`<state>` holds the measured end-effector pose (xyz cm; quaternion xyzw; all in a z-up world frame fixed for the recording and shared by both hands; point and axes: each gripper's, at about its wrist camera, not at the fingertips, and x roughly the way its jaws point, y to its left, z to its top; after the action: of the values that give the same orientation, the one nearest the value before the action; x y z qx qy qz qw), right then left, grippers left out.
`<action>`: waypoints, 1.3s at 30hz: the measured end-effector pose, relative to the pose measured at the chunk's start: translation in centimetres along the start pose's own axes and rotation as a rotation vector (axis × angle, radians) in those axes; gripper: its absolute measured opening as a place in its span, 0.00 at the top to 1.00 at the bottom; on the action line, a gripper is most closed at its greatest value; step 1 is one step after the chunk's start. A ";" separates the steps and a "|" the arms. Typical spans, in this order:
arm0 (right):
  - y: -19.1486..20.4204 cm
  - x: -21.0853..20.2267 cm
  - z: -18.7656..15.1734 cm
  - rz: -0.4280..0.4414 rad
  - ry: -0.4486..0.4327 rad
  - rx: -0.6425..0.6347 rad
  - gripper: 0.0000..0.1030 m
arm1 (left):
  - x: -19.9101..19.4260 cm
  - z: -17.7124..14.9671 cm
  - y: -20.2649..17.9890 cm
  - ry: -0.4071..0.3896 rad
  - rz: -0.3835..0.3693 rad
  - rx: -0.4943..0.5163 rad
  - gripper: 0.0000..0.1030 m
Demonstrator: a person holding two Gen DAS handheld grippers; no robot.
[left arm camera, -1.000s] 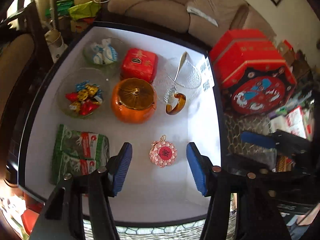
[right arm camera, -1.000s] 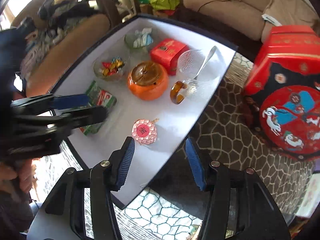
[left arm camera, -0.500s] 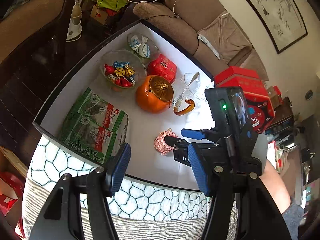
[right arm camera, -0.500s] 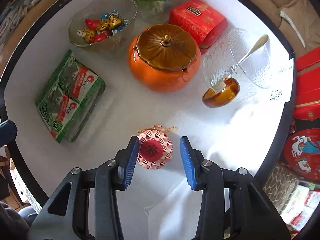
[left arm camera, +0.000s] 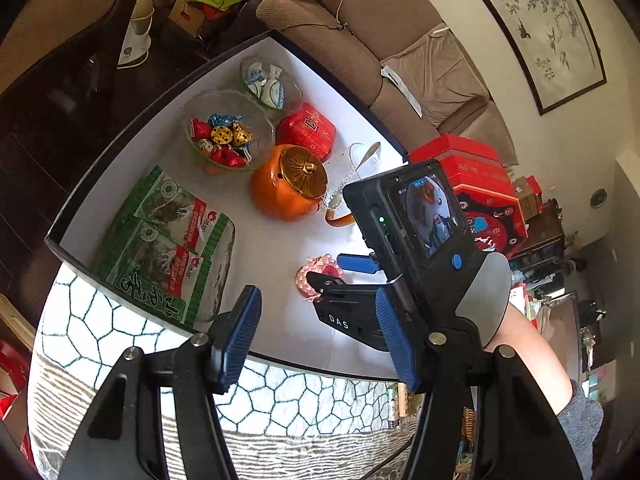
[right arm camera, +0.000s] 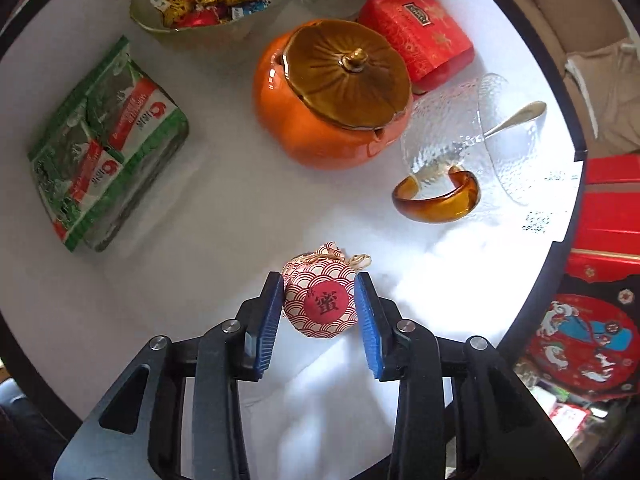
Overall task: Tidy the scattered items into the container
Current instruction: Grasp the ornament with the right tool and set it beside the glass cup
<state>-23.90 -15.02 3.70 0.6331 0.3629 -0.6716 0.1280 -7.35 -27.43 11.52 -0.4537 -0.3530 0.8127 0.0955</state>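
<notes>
A small red-and-white patterned pouch (right arm camera: 320, 300) with a string tie lies on the white tabletop (right arm camera: 224, 232), near its front edge. My right gripper (right arm camera: 318, 284) points steeply down over it, and its jaws are closing with the pouch between them; both blue pads touch its sides. In the left wrist view the pouch (left arm camera: 320, 276) peeks out beside the right gripper (left arm camera: 326, 270). My left gripper (left arm camera: 316, 296) hangs open over the table's front edge with nothing between its fingers. An orange pumpkin-shaped jar (right arm camera: 332, 92) with a brown lid stands shut behind the pouch.
Also on the table: green snack packs (right arm camera: 104, 144), a glass bowl of wrapped candies (right arm camera: 204, 0), a red box (right arm camera: 416, 36), an amber bangle (right arm camera: 436, 200), and a clear glass bowl with a spoon (right arm camera: 480, 136). Red tins (left arm camera: 480, 184) stand to the right, a sofa (left arm camera: 400, 60) behind.
The right gripper came down over the pouch and narrowed its jaws until the pads met its sides. The left gripper drew back, rolled, then held still.
</notes>
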 end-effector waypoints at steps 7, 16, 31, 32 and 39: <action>-3.0 0.5 -0.2 -0.086 -0.047 0.018 0.69 | 0.3 0.1 -0.1 0.008 -0.009 -0.004 0.42; -2.7 -1.4 -3.1 -0.010 -0.016 -0.011 0.70 | 1.3 -0.3 -0.8 0.032 -0.002 0.022 0.42; -3.6 0.5 -5.9 -0.130 -0.019 -0.051 0.73 | 1.6 -0.1 -0.8 0.037 0.000 0.022 0.42; -4.1 -0.7 -6.7 -0.095 -0.051 -0.026 0.72 | 1.7 -0.2 -1.0 0.038 0.000 0.031 0.42; -7.2 -7.7 -12.5 0.088 -0.292 0.159 0.72 | 2.2 -1.0 -2.8 0.021 0.101 0.147 0.42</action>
<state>-17.71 -4.08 14.10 0.5524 0.2579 -0.7768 0.1582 -8.23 -23.81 11.59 -0.4711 -0.2681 0.8354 0.0913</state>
